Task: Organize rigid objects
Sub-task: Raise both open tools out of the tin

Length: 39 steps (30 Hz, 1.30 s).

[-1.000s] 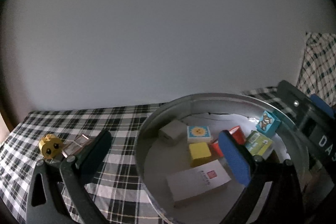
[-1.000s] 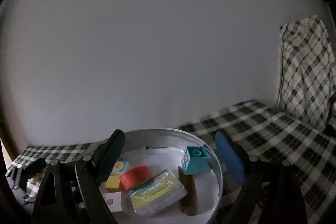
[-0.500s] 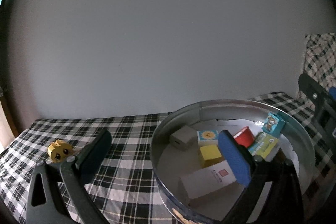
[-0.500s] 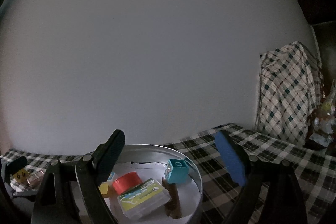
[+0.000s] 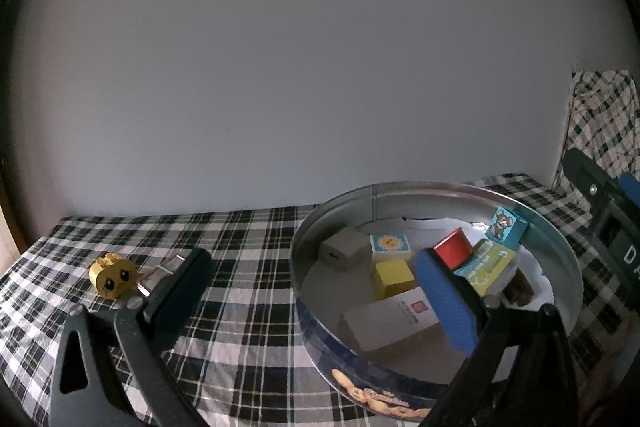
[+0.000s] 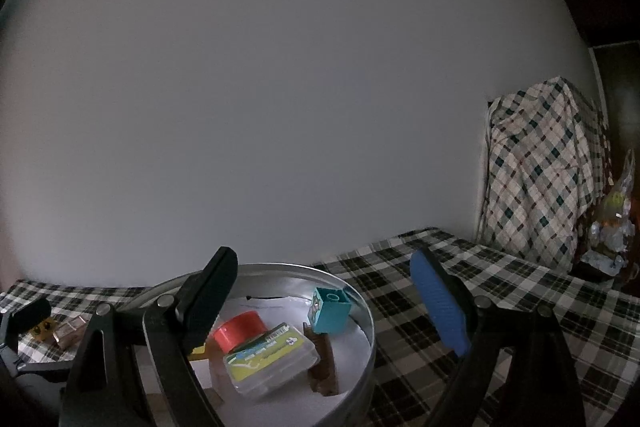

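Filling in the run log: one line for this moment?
left gripper: open, empty | right gripper: open, empty | tin: holds blocks, boxes | yellow toy: outside, on cloth

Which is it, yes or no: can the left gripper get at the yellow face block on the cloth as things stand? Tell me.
Probably yes. The left gripper is open and empty, and the yellow face block sits clear on the checked cloth, outside the tin, with only a small clear item beside it.
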Each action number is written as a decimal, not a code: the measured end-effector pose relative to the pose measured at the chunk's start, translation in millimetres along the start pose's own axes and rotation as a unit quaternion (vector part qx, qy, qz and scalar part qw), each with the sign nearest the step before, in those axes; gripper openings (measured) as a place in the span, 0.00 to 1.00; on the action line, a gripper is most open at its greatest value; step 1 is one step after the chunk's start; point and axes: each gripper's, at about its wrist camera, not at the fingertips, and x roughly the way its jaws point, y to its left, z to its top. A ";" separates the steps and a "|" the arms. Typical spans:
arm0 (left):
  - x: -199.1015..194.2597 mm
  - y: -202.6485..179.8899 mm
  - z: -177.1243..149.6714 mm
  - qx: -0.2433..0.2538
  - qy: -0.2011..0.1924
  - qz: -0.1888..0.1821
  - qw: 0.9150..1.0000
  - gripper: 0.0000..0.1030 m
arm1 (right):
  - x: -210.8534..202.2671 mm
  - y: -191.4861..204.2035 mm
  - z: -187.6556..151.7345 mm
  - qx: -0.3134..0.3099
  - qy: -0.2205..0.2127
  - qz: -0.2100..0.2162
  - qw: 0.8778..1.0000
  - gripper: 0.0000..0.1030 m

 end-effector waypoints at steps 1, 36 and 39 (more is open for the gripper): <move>-0.7 0.0 -0.1 0.001 0.000 0.000 1.000 1.00 | -1.1 0.5 0.1 0.000 -0.002 -0.001 1.000 0.88; -7.0 72.4 -5.1 -0.011 0.012 0.039 0.999 1.00 | -26.8 84.0 -11.8 -0.014 0.004 0.023 1.000 0.88; -5.3 82.5 -5.6 -0.013 0.015 0.044 0.999 1.00 | -24.5 94.0 -13.0 -0.014 0.008 0.030 0.999 0.88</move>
